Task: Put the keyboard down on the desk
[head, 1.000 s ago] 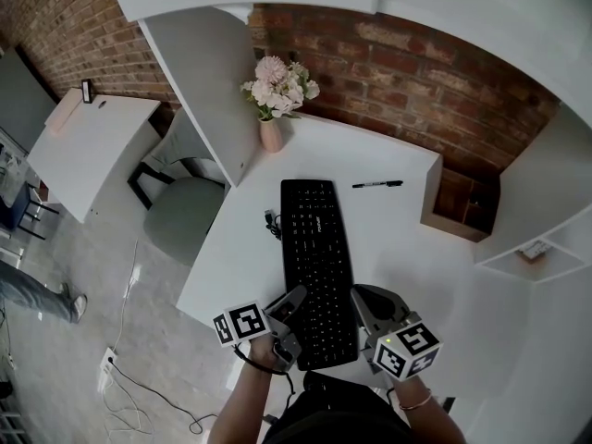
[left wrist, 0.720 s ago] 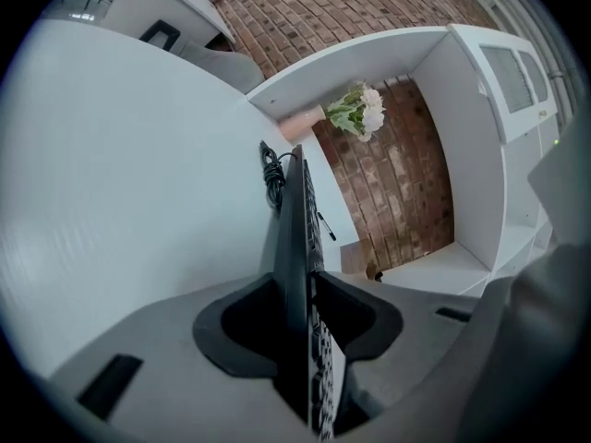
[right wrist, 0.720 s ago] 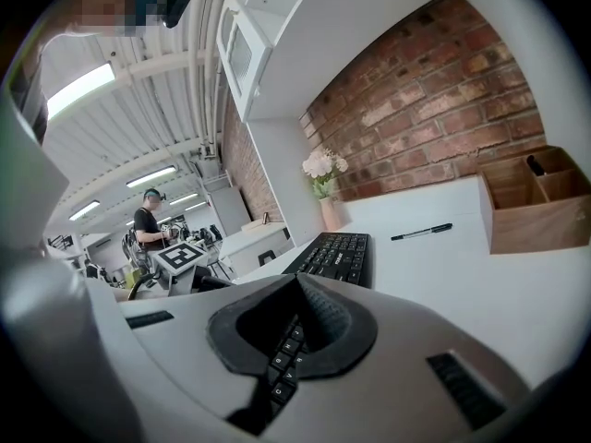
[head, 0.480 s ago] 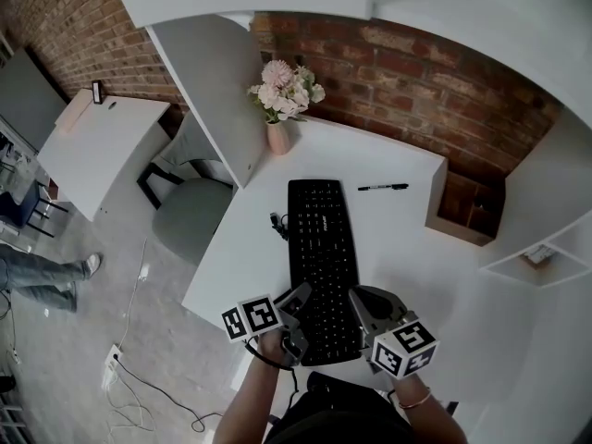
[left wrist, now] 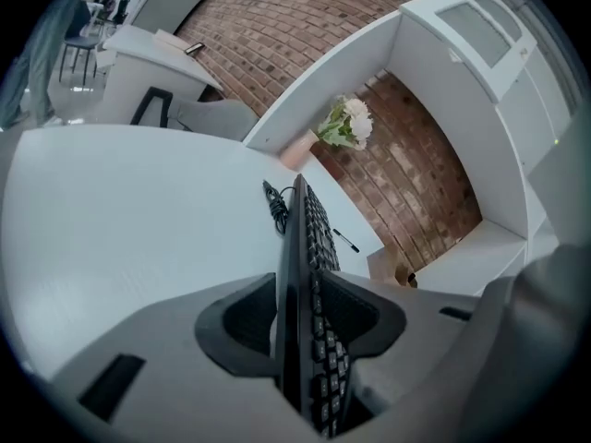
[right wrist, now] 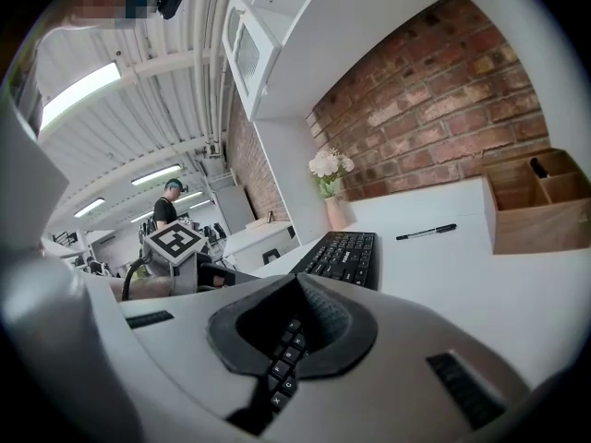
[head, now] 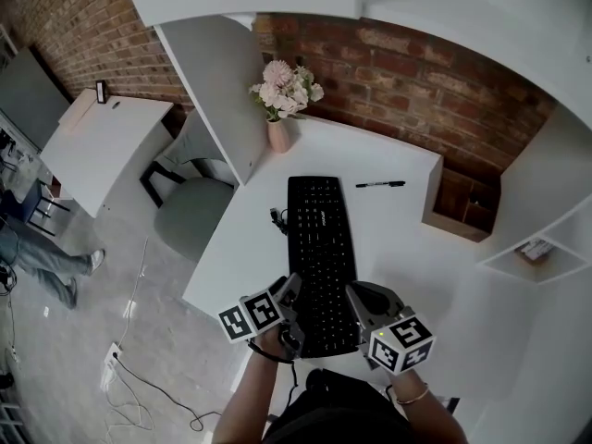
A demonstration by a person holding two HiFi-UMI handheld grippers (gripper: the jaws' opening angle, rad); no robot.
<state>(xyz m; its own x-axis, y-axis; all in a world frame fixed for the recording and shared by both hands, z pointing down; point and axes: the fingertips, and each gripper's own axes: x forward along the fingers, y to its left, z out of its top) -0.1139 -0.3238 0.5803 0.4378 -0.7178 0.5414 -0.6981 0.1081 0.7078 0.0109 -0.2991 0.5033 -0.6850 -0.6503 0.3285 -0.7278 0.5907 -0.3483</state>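
Keyboard (head: 321,248) lies flat on the white worktop (head: 402,239), its near end between the two claws. The left claw (head: 290,308) is opening around the keyboard's left edge, and a sliver of gap shows beside one pad. The right claw (head: 356,305) is clamped on the right edge, with keys showing between its pads.

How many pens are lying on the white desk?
1. The black pen lies on the desk, right of the keyboard's far end, near the brick wall. A dark thing in the wooden box could be another; too small to tell.
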